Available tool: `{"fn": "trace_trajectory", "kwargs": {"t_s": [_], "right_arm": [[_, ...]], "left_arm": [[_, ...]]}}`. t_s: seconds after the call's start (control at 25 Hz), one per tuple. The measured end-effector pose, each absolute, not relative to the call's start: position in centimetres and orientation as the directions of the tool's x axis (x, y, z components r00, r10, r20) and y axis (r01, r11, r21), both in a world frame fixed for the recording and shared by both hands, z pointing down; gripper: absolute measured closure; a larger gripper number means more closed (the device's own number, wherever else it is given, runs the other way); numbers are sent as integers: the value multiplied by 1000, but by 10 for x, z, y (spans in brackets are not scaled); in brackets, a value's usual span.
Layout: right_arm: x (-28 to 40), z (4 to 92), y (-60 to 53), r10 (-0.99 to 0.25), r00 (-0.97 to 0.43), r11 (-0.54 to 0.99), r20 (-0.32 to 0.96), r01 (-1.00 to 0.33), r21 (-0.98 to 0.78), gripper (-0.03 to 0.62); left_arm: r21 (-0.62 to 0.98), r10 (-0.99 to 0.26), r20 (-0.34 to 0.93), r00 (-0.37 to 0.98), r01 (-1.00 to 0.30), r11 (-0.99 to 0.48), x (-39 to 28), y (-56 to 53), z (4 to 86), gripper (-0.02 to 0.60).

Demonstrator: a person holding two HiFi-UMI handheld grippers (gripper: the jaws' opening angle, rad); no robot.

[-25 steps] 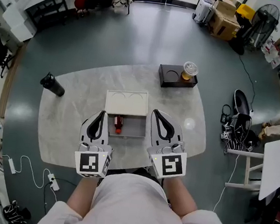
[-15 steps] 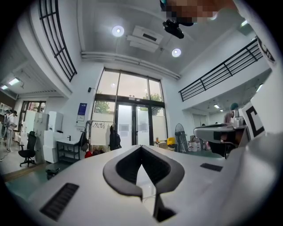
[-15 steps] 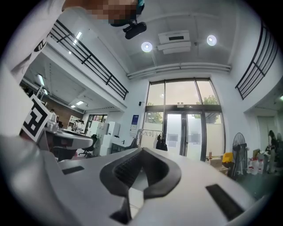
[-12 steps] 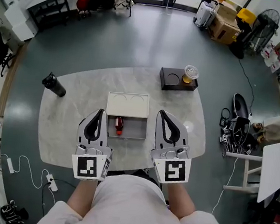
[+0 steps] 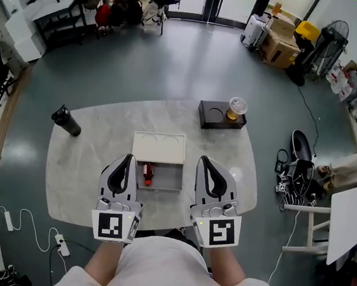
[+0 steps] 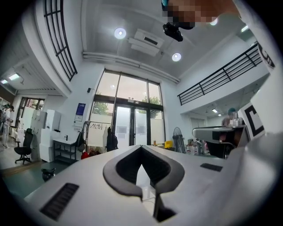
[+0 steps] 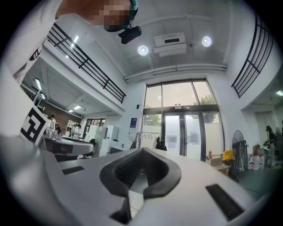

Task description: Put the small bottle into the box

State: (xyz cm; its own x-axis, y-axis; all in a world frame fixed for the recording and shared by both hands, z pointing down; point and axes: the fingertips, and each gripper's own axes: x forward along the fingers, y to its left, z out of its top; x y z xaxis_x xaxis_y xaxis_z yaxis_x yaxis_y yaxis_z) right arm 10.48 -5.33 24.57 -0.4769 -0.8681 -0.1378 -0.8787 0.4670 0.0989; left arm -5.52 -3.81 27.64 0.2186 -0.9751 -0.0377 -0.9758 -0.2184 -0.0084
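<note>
A small red bottle lies in the open grey tray of the box. The box's white lid stands open behind it, near the middle of the marble table. My left gripper is just left of the box, and my right gripper is just right of it. Both point away from me, shut and empty. In the left gripper view the left gripper points over the room with its tips together. The right gripper looks the same in the right gripper view.
A black flask lies at the table's left edge. A black cup holder with a lidded drink cup sits at the far right corner. Shoes and cables lie on the floor to the right, by a white side table.
Both grippers have drawn back slightly toward me, away from the box, and remain shut. The bottle has stayed in the box.
</note>
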Motion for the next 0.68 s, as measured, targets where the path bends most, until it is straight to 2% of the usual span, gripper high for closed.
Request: {"fn": "trace_trajectory", "kwargs": {"t_s": [0.36, 0.68], "right_arm": [[107, 243, -49, -872, -472, 459, -128, -880, 120, 569], [107, 244, -57, -871, -473, 461, -136, -880, 113, 569]], "left_arm": [[14, -972, -28, 234, -972, -234, -49, -38, 277, 560], [-63, -966, -53, 252, -967, -248, -42, -48, 270, 560]]}}
